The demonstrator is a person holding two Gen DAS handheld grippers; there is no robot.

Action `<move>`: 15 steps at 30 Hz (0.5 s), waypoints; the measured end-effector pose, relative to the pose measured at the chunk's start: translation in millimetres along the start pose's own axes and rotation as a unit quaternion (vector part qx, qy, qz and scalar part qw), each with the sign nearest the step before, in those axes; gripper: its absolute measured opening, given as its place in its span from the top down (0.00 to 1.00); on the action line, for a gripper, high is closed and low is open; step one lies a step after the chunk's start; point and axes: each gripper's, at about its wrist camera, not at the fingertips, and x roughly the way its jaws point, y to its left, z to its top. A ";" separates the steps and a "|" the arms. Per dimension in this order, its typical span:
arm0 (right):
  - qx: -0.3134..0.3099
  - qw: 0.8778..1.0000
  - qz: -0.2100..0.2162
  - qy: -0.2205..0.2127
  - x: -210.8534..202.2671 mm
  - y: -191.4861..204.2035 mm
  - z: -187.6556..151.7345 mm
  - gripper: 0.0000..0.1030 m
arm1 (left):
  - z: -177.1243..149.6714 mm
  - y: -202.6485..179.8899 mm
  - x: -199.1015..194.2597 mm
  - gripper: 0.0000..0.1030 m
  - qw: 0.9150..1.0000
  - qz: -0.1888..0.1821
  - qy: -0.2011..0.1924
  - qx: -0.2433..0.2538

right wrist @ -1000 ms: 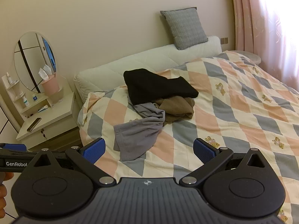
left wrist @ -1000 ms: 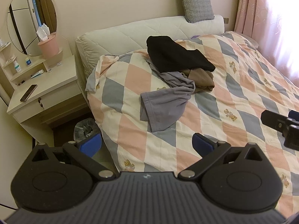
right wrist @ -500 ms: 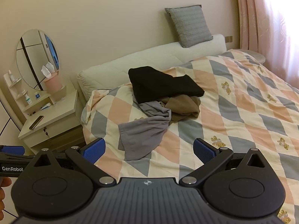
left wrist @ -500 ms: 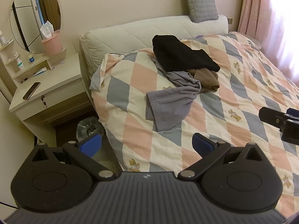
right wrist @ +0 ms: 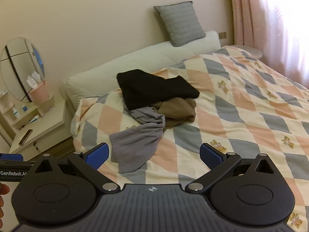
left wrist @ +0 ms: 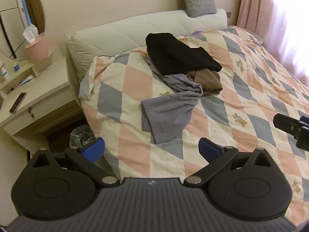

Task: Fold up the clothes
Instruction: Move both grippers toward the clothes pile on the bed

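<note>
A pile of clothes lies on the bed near its head end. A black garment (left wrist: 177,56) (right wrist: 152,88) sits on top, a brown one (left wrist: 207,80) (right wrist: 177,111) is beside it, and a crumpled grey garment (left wrist: 170,110) (right wrist: 138,141) spreads toward me. My left gripper (left wrist: 151,150) is open and empty, a short way in front of the grey garment. My right gripper (right wrist: 155,155) is open and empty too, just short of the grey garment's near hem. The right gripper's body shows at the right edge of the left wrist view.
The bed carries a checked quilt (left wrist: 251,96) (right wrist: 251,104) in pink, grey and cream, with a white headboard (right wrist: 150,56) and a grey cushion (right wrist: 180,22). At the left stands a white dresser (left wrist: 36,96) with a round mirror, a pink tissue holder and a phone. Pink curtains (right wrist: 270,19) hang at the right.
Both grippers have moved closer to the bed and the clothes pile, which now looks larger. The jaws stay open; the clothes have not moved.
</note>
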 end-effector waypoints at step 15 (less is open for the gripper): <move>-0.032 0.997 -0.066 0.000 118.3 12.3 34.8 0.00 | 82.4 41.3 139.4 0.01 0.996 -0.050 0.065 0.022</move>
